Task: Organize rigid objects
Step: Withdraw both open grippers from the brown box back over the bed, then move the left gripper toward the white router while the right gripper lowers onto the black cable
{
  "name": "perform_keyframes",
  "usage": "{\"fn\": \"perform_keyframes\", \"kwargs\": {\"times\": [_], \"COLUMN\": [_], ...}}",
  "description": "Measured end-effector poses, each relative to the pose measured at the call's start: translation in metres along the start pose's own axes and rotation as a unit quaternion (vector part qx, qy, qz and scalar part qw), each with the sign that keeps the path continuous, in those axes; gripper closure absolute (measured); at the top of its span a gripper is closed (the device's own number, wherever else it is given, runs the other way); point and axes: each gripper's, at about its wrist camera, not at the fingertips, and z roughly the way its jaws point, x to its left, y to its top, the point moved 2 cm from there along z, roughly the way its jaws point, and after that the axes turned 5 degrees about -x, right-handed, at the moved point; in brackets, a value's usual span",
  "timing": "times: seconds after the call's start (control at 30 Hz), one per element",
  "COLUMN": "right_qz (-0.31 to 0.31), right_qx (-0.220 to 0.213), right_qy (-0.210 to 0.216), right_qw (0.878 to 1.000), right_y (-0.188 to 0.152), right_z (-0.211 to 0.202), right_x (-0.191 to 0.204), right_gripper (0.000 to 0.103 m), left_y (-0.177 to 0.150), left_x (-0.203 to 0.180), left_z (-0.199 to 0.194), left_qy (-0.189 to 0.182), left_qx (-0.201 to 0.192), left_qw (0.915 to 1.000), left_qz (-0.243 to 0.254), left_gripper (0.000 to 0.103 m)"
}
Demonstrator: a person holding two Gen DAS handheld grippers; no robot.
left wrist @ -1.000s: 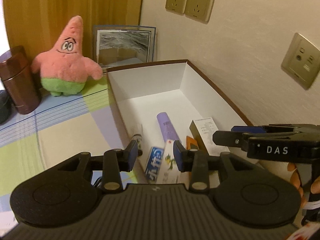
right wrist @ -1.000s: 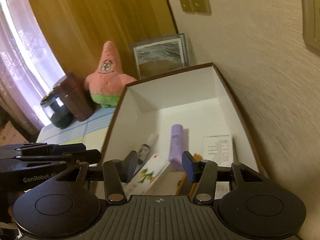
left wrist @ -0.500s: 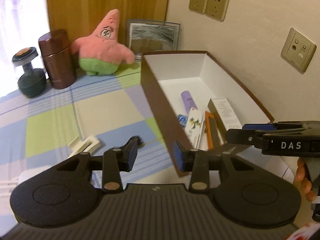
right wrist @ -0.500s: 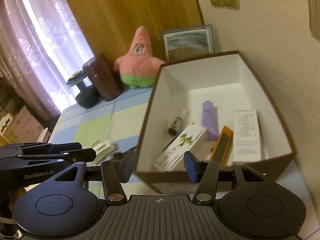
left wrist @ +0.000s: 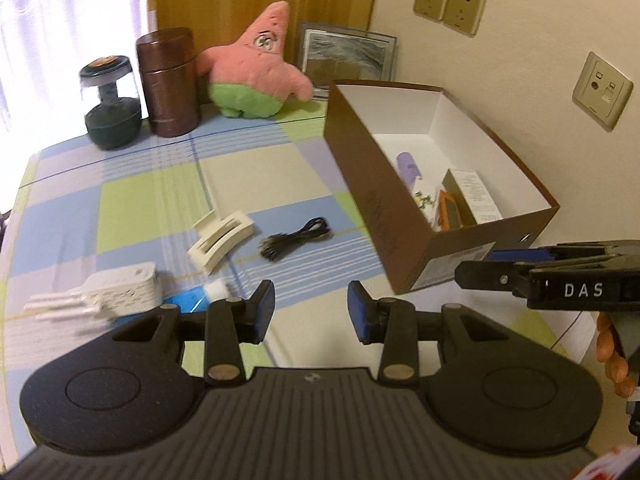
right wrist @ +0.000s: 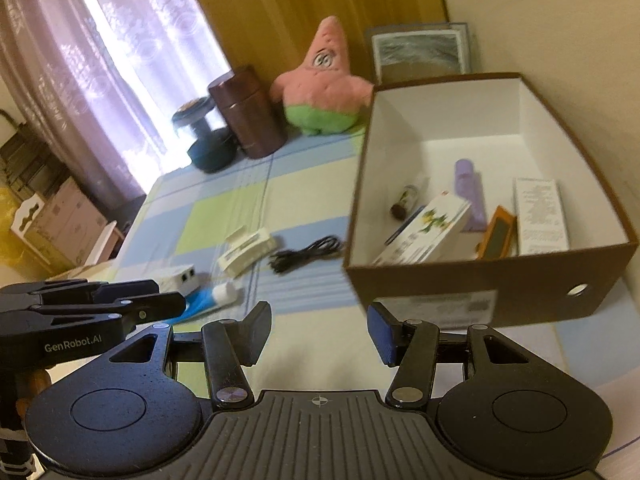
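Jaws part-open, empty on left gripper and right gripper; shoebox at 1 o'clock, black cable on worktop at 12.

A brown cardboard box, white inside, stood open by the wall. It held a purple tube, a white carton with a flower print lying tilted, an orange-edged flat item, a white printed carton and a small dark-capped vial. On the checked cloth lay a cream clip, a coiled black cable, a white router and a blue-and-white tube.
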Motion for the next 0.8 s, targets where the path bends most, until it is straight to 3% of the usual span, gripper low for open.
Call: {"fn": "perform_keyframes", "kwargs": {"times": [0.53, 0.8], "right_qz": [-0.063, -0.081], "right_qx": [0.057, 0.064], "right_qy": [0.045, 0.039], "right_qw": [0.995, 0.994], "right_y": [-0.031, -0.034], "right_z": [0.051, 0.076], "right_x": [0.065, 0.077], "right_gripper": [0.052, 0.052], "left_y": [-0.035, -0.041], "left_x": [0.066, 0.087], "left_z": [-0.024, -0.015], "left_qy": [0.075, 0.082], "left_qx": [0.014, 0.027], "left_qw": [0.9963, 0.9947], "left_qz": [-0.04, -0.056], "left_gripper": [0.068, 0.068]}}
